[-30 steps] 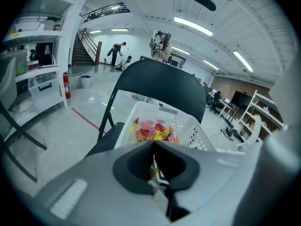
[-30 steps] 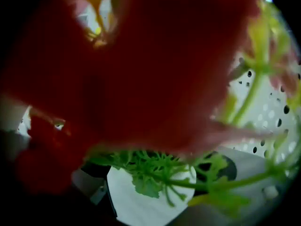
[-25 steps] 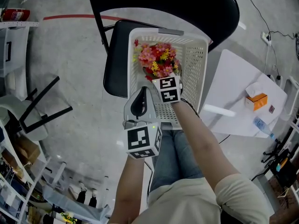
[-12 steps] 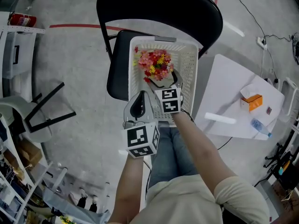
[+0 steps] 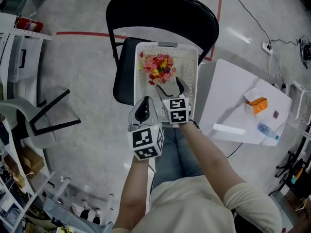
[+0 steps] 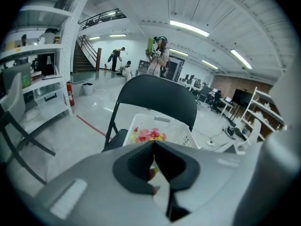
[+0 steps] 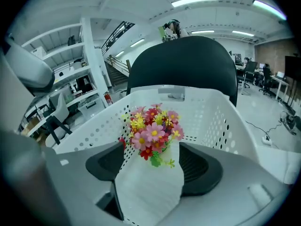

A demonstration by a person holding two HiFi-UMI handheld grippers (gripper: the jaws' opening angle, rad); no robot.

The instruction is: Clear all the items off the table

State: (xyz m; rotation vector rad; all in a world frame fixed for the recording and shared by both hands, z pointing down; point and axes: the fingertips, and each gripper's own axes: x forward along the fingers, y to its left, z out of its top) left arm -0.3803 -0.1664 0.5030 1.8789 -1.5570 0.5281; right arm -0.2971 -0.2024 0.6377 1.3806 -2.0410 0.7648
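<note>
A bunch of pink, red and yellow artificial flowers (image 5: 158, 67) lies in a white perforated basket (image 5: 192, 81) on the seat of a black chair (image 5: 160, 13). My right gripper (image 5: 171, 87) hangs over the basket's near half, short of the flowers (image 7: 150, 131). It is open; its jaws have just been closing with nothing between them. My left gripper (image 5: 146, 101) is at the basket's near left corner, its jaws together and empty. In the left gripper view my left gripper (image 6: 154, 149) points at the basket (image 6: 181, 133) and the flowers (image 6: 148, 135).
A white table (image 5: 233, 96) stands to the right of the chair with an orange box (image 5: 256, 105), a clear bottle (image 5: 267, 130) and a long white item (image 5: 228, 129) on it. Shelves and a dark chair frame (image 5: 46, 115) stand at the left.
Both grippers have lifted and drawn back from the basket. The right one has left the flowers behind, and its jaws stand narrower than before.
</note>
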